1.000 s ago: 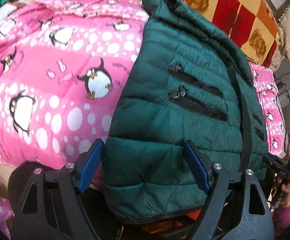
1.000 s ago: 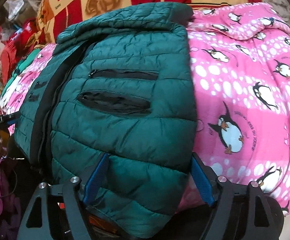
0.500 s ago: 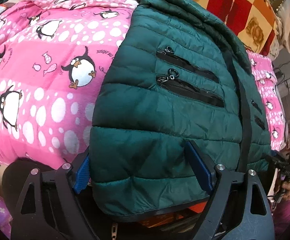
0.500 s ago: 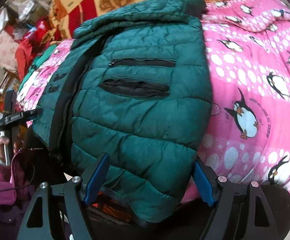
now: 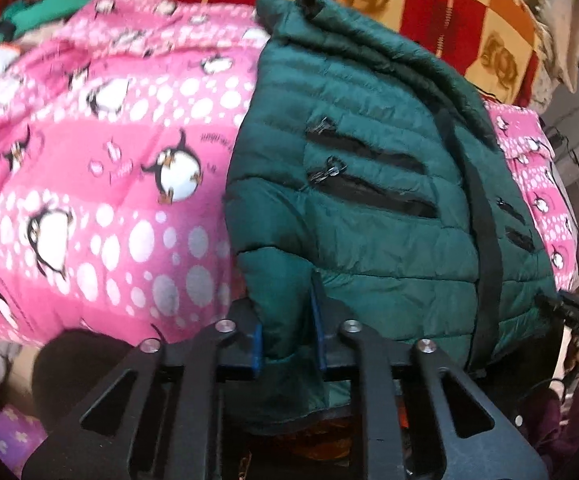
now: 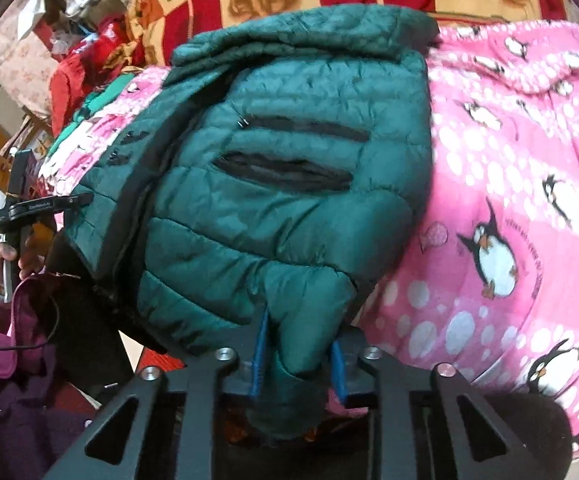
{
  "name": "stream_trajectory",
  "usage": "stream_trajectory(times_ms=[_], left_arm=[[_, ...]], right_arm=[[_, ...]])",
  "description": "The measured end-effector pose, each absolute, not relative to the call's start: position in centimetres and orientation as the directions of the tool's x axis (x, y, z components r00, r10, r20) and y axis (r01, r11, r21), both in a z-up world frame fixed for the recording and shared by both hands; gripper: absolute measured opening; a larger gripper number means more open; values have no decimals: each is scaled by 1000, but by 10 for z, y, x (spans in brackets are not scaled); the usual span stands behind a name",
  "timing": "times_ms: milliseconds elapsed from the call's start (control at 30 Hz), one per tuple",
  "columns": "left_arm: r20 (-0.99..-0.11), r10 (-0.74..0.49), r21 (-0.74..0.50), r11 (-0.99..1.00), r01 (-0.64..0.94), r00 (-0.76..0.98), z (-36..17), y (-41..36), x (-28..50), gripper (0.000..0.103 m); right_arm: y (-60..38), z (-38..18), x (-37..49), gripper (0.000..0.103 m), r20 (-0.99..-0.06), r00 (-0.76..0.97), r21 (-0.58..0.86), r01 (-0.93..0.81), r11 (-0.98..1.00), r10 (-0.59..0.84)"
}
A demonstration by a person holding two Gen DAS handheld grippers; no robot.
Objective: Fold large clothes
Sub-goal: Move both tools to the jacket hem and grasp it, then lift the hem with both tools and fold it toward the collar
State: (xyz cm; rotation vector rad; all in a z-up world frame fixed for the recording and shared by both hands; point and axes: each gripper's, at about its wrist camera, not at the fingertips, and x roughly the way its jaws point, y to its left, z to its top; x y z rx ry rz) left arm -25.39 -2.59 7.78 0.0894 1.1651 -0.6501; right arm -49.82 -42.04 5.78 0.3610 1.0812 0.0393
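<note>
We have the green padded jacket (image 5: 361, 208) lying front side up on the pink penguin blanket (image 5: 101, 200) of the bed, its bottom hem hanging over the near edge. Our left claw (image 5: 287, 332) is closed almost fully on a bunch of the hem at the jacket's left corner, and our right claw (image 6: 299, 354) is pinched in the same way on the right corner (image 6: 309, 292).

To do this fold well, we think both corners must rise together and travel at the same height toward the collar (image 6: 301, 28), so the hem lands straight. The padding is thick and slippery, so we should keep the grip firm and move slowly.

As for containers, we see only the chest pockets (image 5: 373, 192); the zips look open, but we cannot tell if anything is inside.
</note>
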Motion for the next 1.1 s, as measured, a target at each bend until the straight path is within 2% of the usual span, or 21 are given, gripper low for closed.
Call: stream_trajectory(times_ms=[267,500,767,1100], left_arm=[[-819,-485,-274,800,534,306,115,-27,-249,13],[-743,-540,-288,791,539,396,160,-42,-231,13],[-686,-543,-275,810,518,484,192,-67,-203,13],[-672,-484,-222,854,471,560,201,-112,-154,14]], right_arm=[[-427,107,-494,18,-767,601,351,97,931,227],[-443,137,-478,18,-698,694,354,123,927,175],[-466,167,-453,18,-645,759,327,162,931,94],[-512,178,-394,18,-628,778,285,262,922,-27]])
